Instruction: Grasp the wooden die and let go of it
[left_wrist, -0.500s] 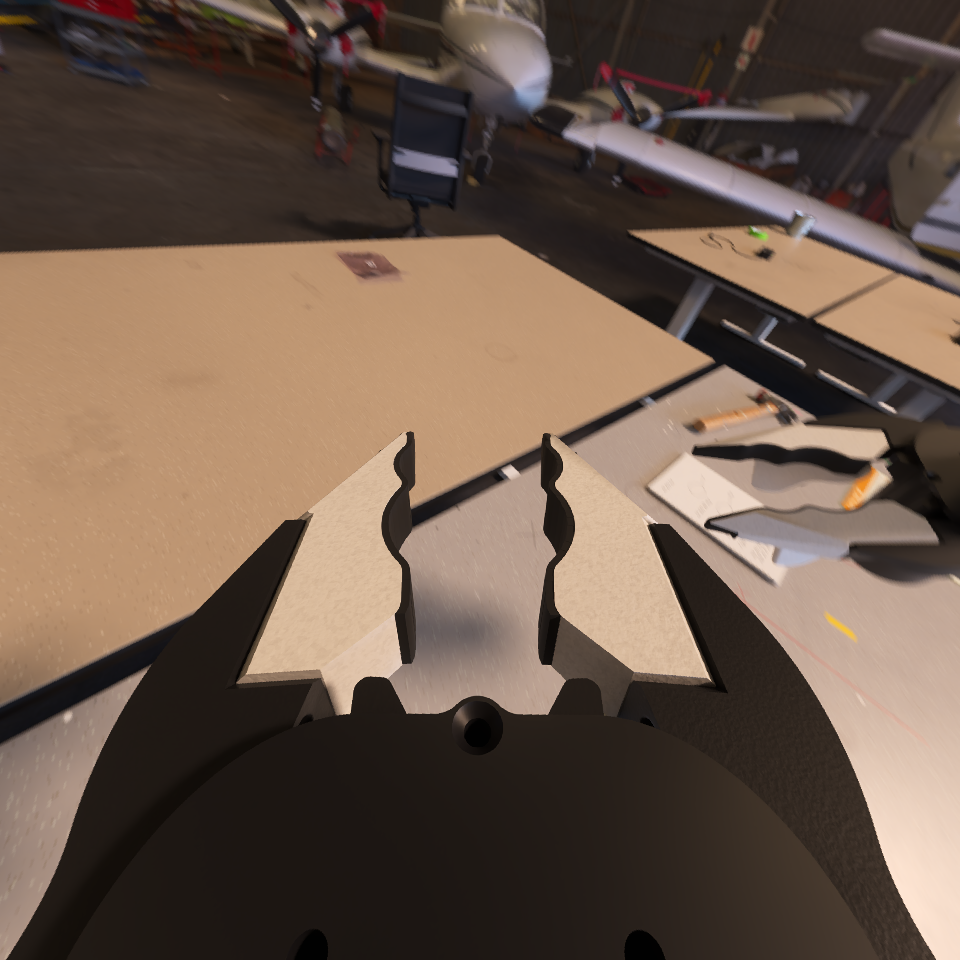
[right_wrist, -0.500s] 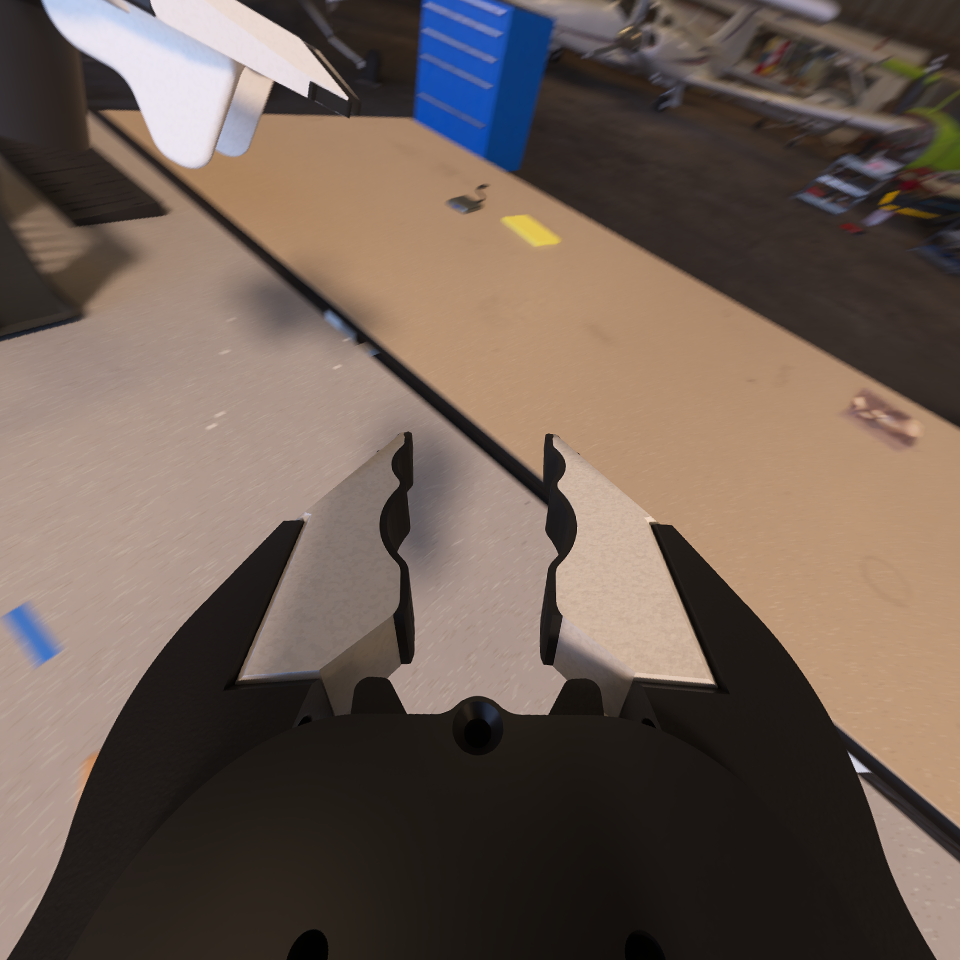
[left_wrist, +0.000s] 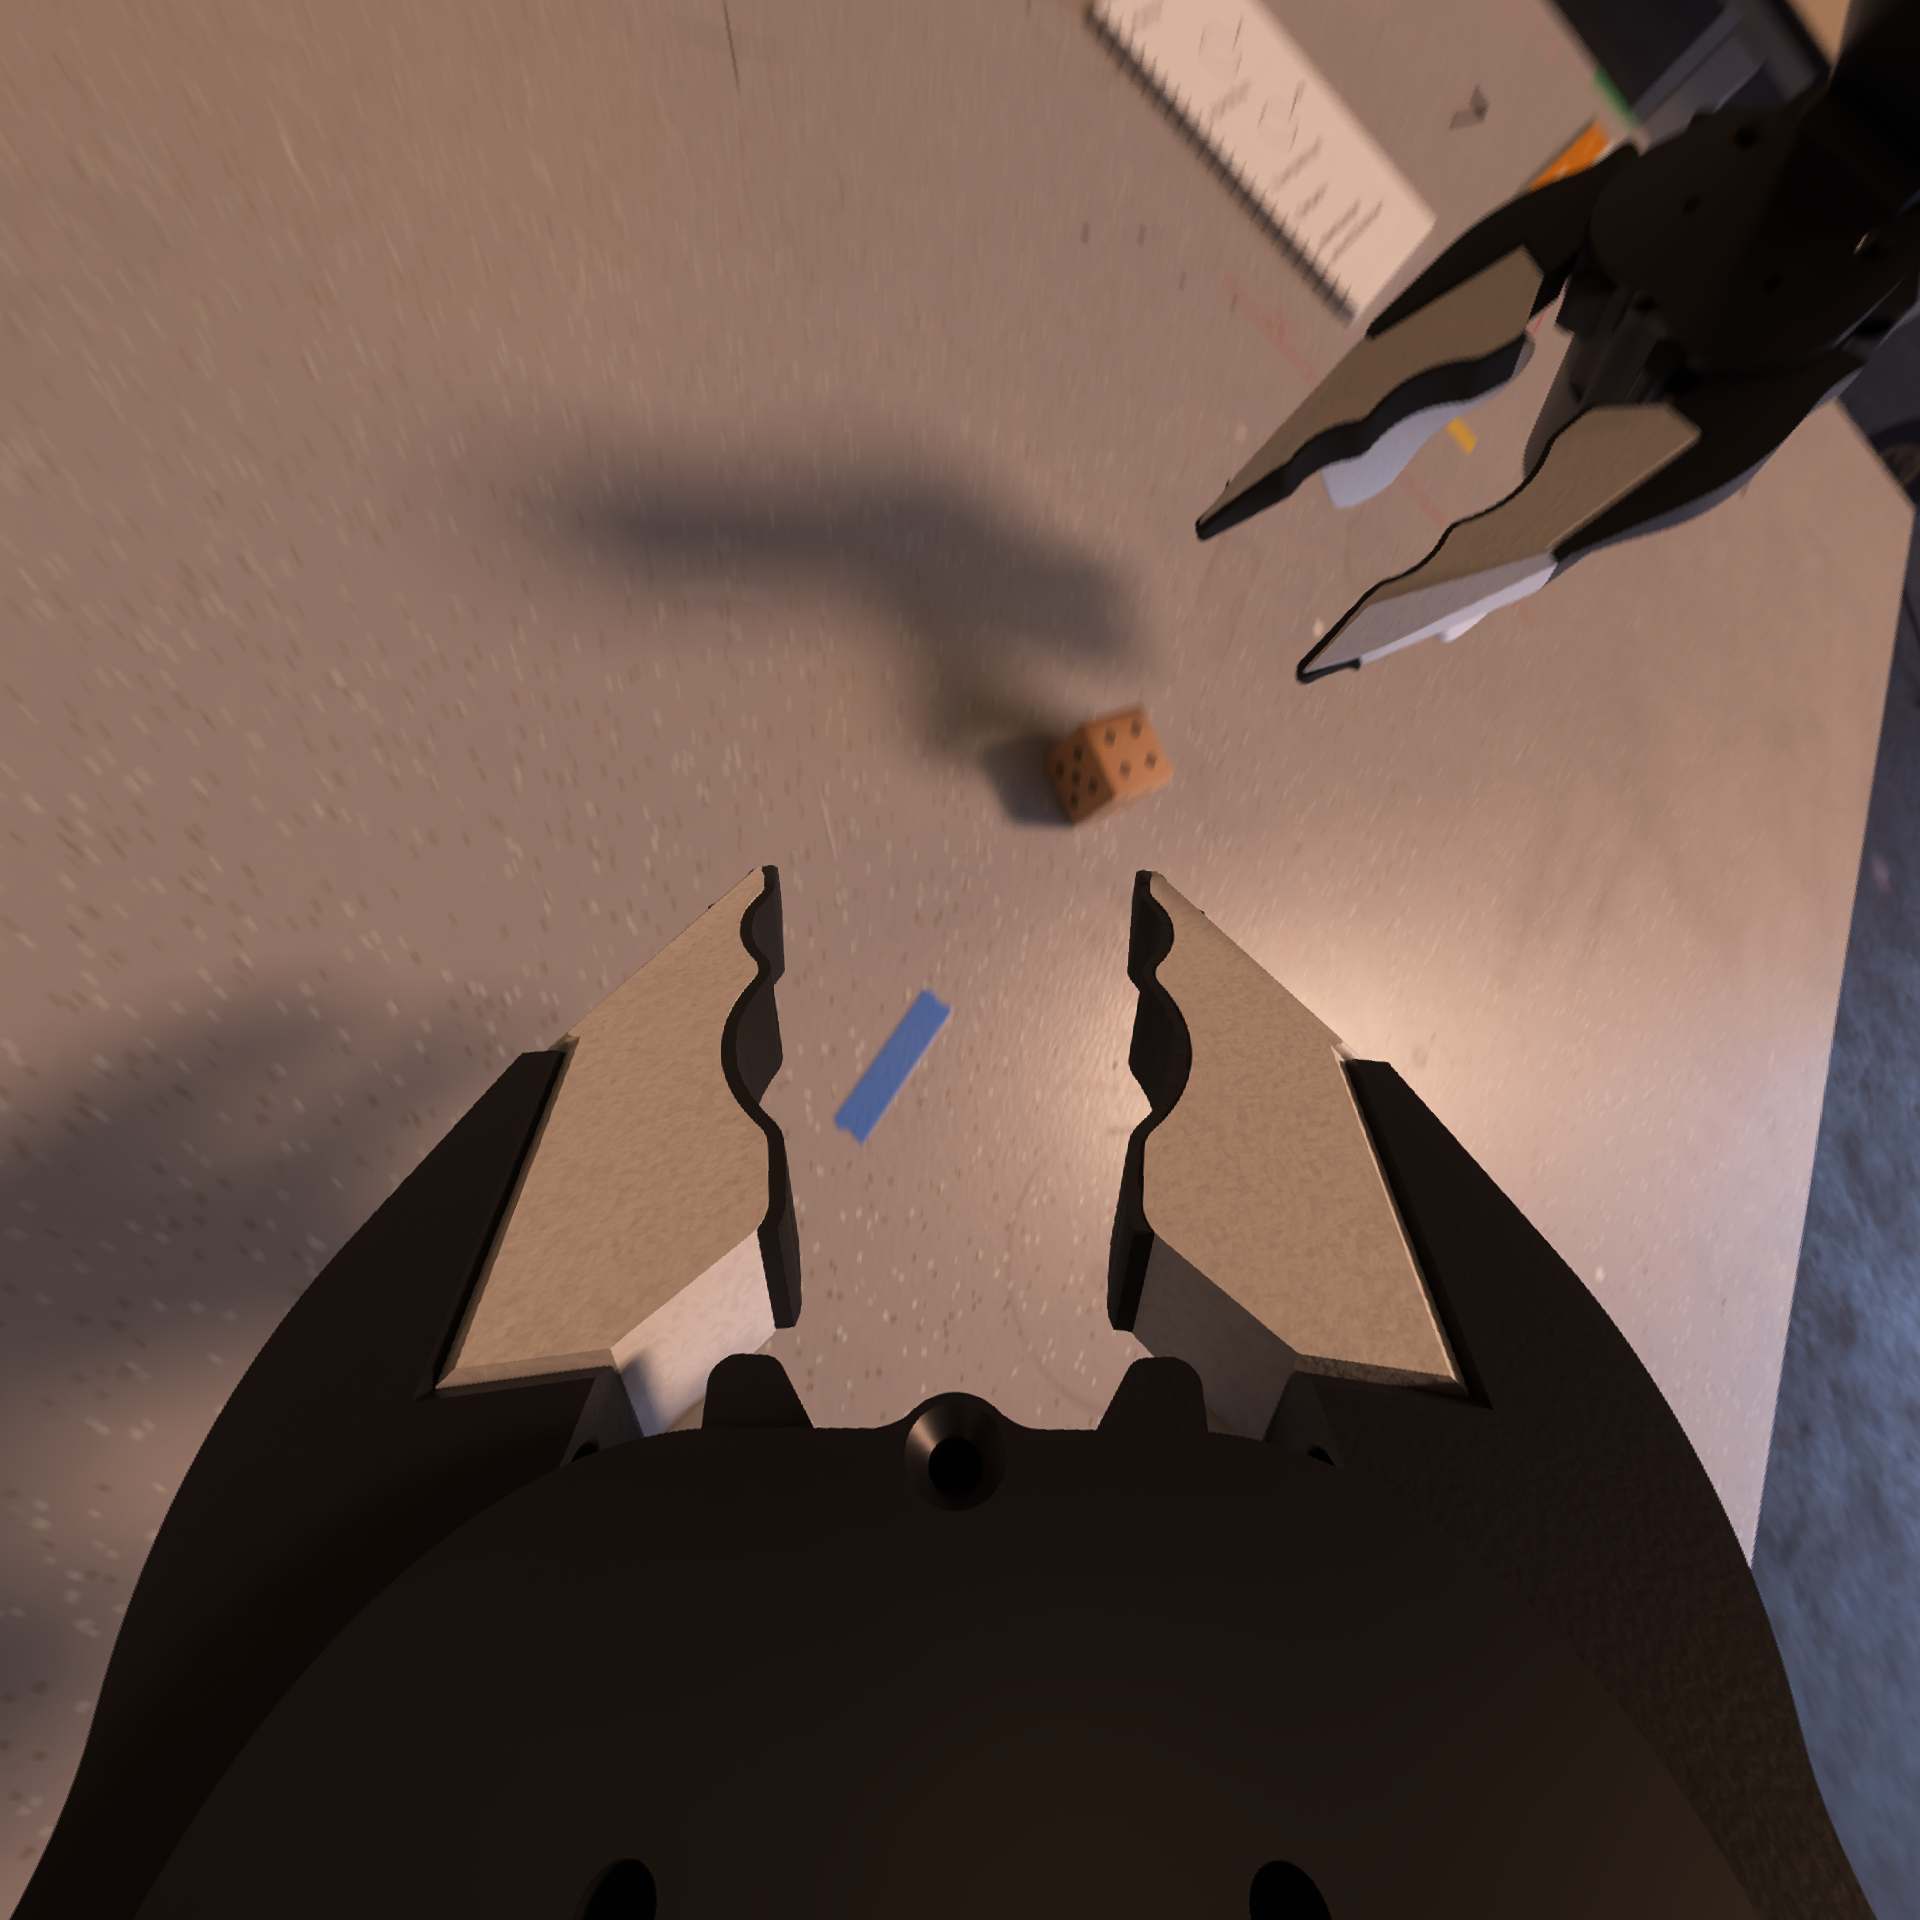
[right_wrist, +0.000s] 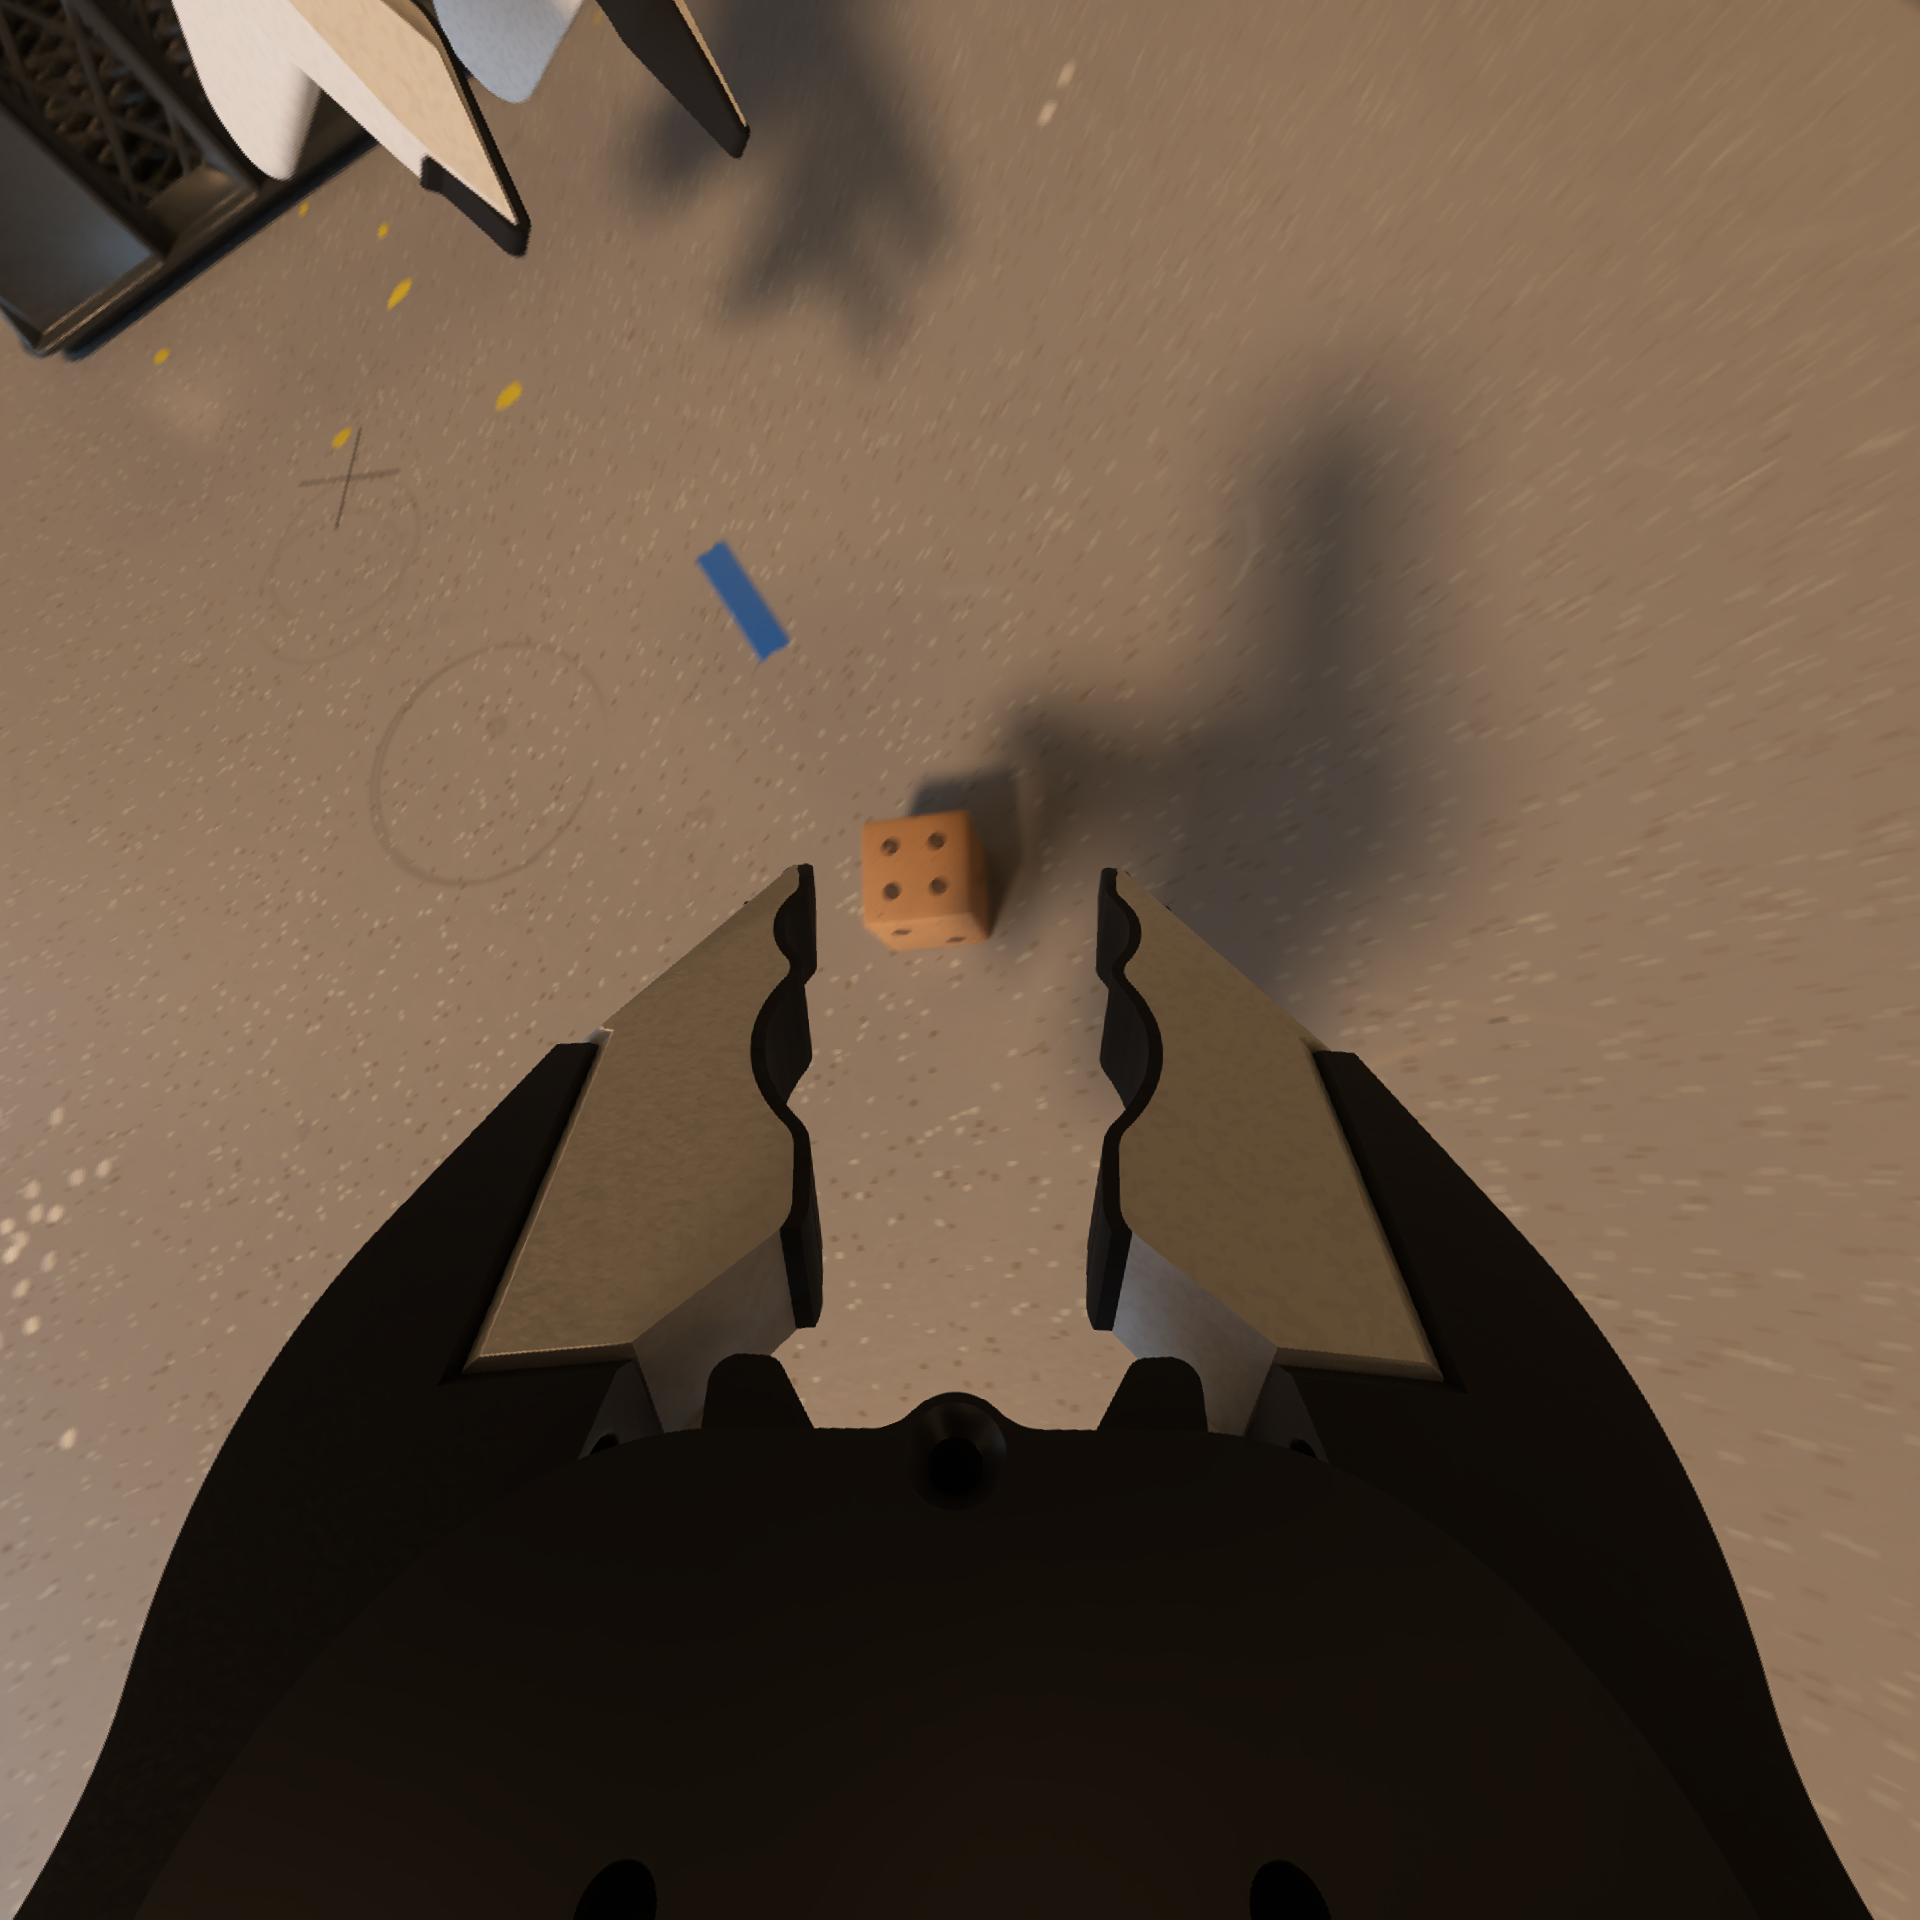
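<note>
Though neither claw grips anything, the right claw (right_wrist: 956, 894) is released above the wooden die (right_wrist: 923, 881) — just ahead of its tips, on the surface (right_wrist: 1558, 727), probably lining up; left claw (left_wrist: 954, 894) released, farther off.

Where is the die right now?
The die sits on the table, just beyond the open right gripper, toward its left fingertip; the blue tape lies farther off to the left.
</note>
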